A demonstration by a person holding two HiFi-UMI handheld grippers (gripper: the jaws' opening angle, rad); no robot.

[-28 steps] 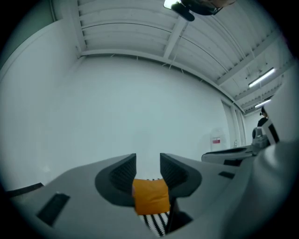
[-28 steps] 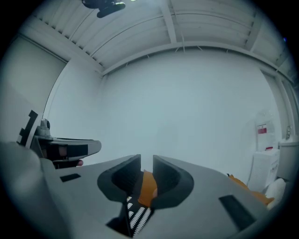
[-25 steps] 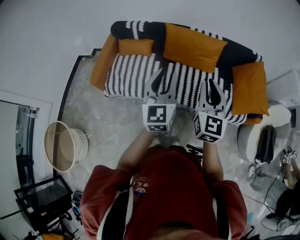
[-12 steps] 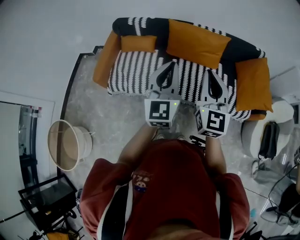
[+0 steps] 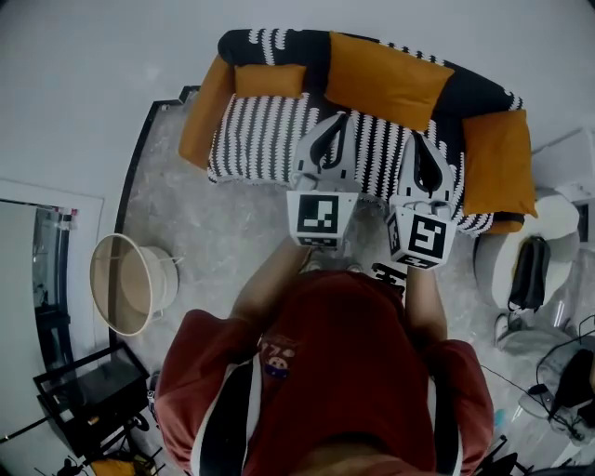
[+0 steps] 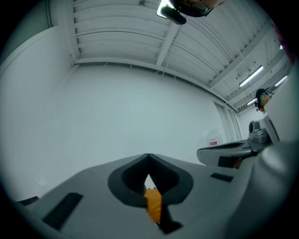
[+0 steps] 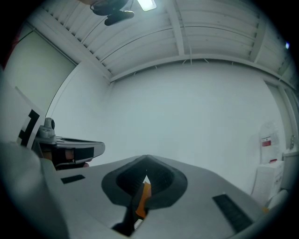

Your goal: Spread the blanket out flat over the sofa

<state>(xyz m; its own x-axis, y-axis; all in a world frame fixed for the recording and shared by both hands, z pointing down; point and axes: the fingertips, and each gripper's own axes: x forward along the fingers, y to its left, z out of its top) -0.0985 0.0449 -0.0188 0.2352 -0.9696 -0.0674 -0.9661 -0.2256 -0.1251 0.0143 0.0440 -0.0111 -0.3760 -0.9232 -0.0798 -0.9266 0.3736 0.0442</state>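
I clenched left tool (image 5: 337, 125) and right tool (image 5: 420, 144) empty, both gaped a second ago; blanket (image 5: 260, 139) lay spread over sofa (image 5: 200, 112) at 12 o'clock, task looked done

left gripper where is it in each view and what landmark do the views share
Head view: left gripper at centre, over the striped blanket on the sofa.
Left gripper view: the left gripper fills the bottom, jaws together.
Right gripper view: the left gripper juts in at the left edge.
Shared landmark: the white wall behind the sofa, filling both gripper views.
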